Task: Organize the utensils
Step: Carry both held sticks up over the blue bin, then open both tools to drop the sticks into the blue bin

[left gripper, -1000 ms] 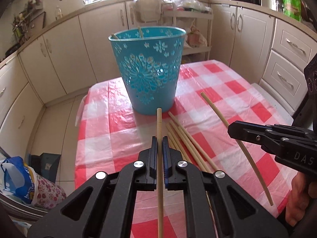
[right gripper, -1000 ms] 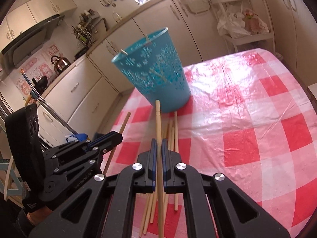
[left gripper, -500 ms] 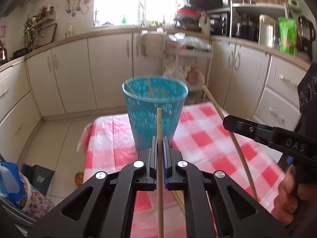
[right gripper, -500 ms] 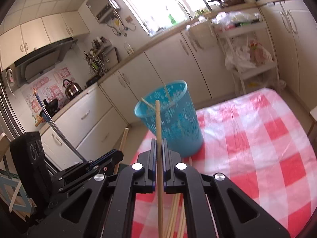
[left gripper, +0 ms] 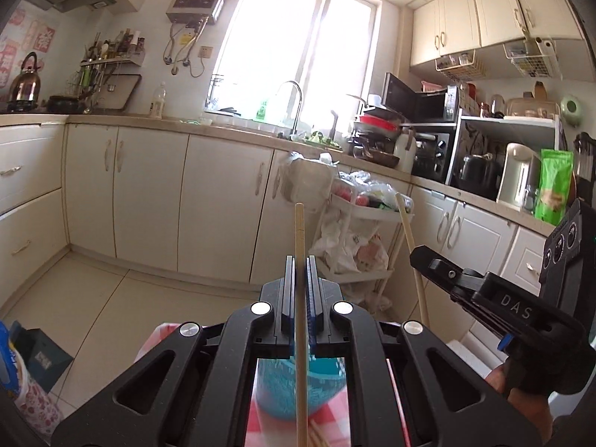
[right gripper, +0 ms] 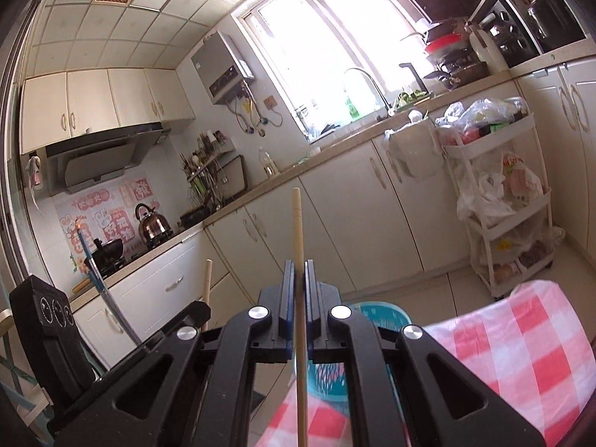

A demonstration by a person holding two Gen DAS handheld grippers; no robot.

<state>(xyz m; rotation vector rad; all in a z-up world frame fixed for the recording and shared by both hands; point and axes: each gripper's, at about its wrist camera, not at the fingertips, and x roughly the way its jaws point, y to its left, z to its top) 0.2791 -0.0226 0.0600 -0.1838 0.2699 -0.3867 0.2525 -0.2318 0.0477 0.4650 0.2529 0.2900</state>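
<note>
Chopsticks of pale wood are what I carry, one in each gripper. My left gripper (left gripper: 298, 279) is clenched on a long pale wooden chopstick (left gripper: 300, 335), whose shaft runs back between the black arms toward me and whose blunt tip pokes out ahead of the blue-lined fingers (left gripper: 312, 298). My right gripper (right gripper: 297, 283) is clamped the same way on a second pale wooden chopstick (right gripper: 300, 316), tip forward.

Seen from my left gripper, the right one sits just off to its right side, gripped by my hand (left gripper: 517, 398), its chopstick slanting upward. Seen from my right gripper, the left one sits low to its left, with only the rounded tip of its chopstick showing above the black body.

Directly beneath and just ahead of both grippers stands the round turquoise plastic basket with openwork sides (left gripper: 316, 383), on the red-and-white checked tablecloth (right gripper: 529, 342). Through the frame of the left gripper, a few more pale wooden sticks (left gripper: 316, 437) lie on the cloth at the basket's near foot.

Farther ahead, past the table edge, is beige tiled floor, then a white tiered trolley (right gripper: 503, 223) loaded with plastic bags. Beyond it runs a row of cream cupboard doors (left gripper: 149, 193) under a counter, with a curved tap (left gripper: 294, 104) before a bright window (left gripper: 298, 44).
</note>
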